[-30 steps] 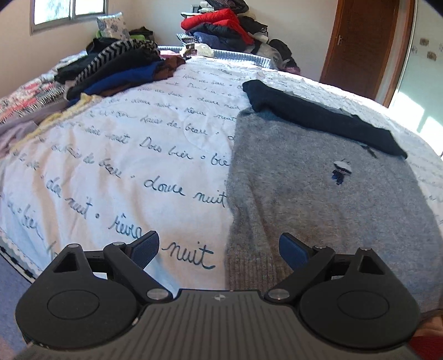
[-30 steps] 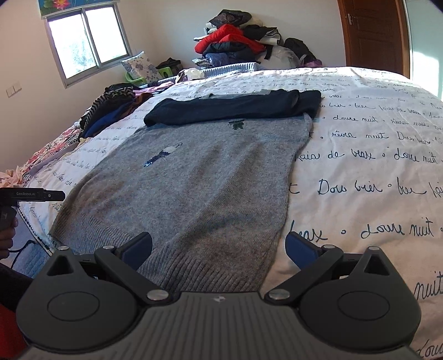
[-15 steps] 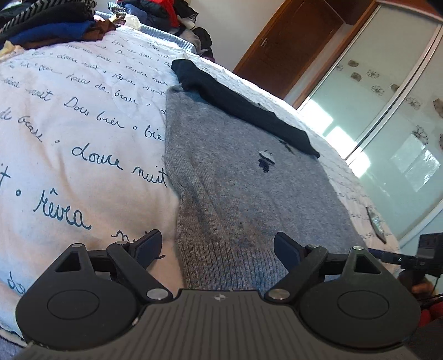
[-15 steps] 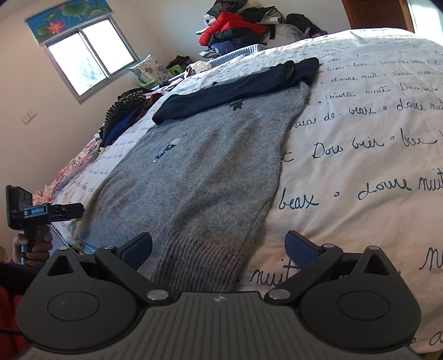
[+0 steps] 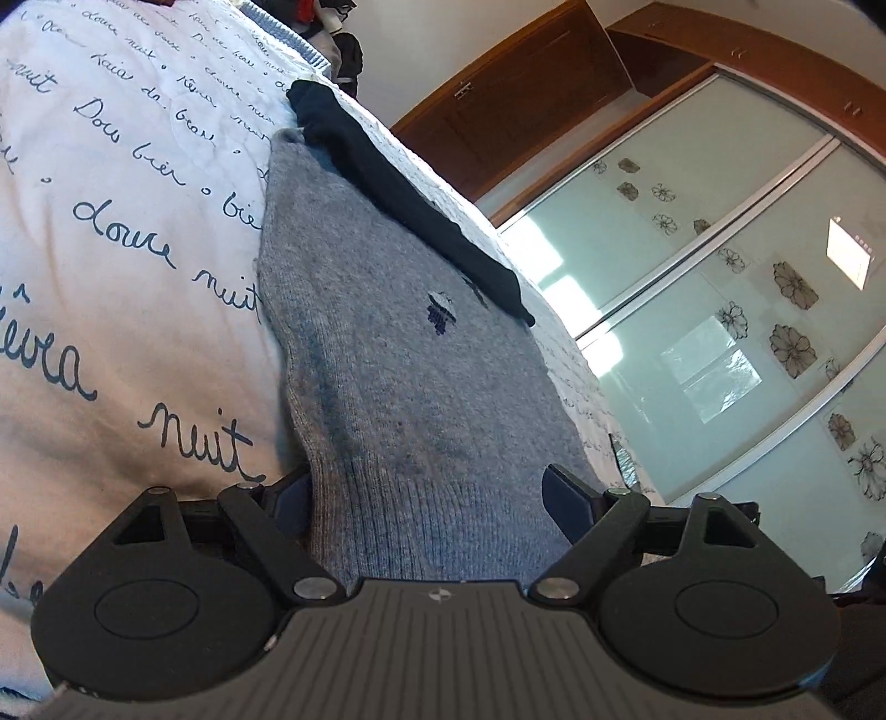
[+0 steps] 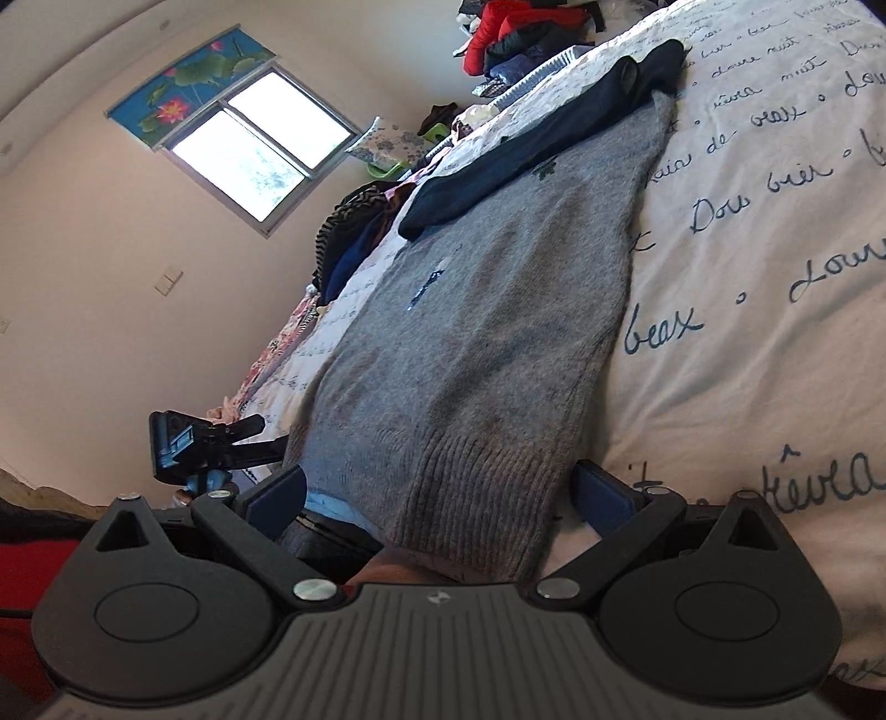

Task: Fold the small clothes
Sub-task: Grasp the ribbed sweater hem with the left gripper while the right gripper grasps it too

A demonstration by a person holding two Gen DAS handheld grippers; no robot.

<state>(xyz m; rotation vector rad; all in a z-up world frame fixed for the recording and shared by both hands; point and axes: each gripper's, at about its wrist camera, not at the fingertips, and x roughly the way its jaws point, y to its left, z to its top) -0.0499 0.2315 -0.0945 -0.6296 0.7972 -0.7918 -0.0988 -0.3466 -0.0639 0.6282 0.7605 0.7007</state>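
A sunlit bedroom: a wide bed (image 5: 127, 310) under a white cover printed with looping blue script, sliding glass wardrobe doors (image 5: 736, 310) on one side, a window (image 6: 260, 160) on the other, and heaps of unsorted clothes (image 6: 515, 33) at the far end. The grey knit sweater (image 5: 398, 376) lies flat on the cover, front up. Its long axis runs straight away from both tools, the ribbed hem nearest them at the bed's edge and the dark navy sleeves (image 5: 410, 216) folded across its far end.

The left hand-held gripper (image 5: 426, 509) sits at the hem's left corner with its jaws spread. They have just been closing a little, the ribbing lies between them, and the pads do not press on it yet. The right hand-held gripper (image 6: 437, 498) is at the opposite corner, also spread wide, with the hem's right end in the gap. Whether its lower pad already touches the knit I can't quite tell, as the cloth hides it.

Each hand is nearest its own corner, so the coming move looks to be a pinch at both corners, then carrying the hem away toward the sleeves.
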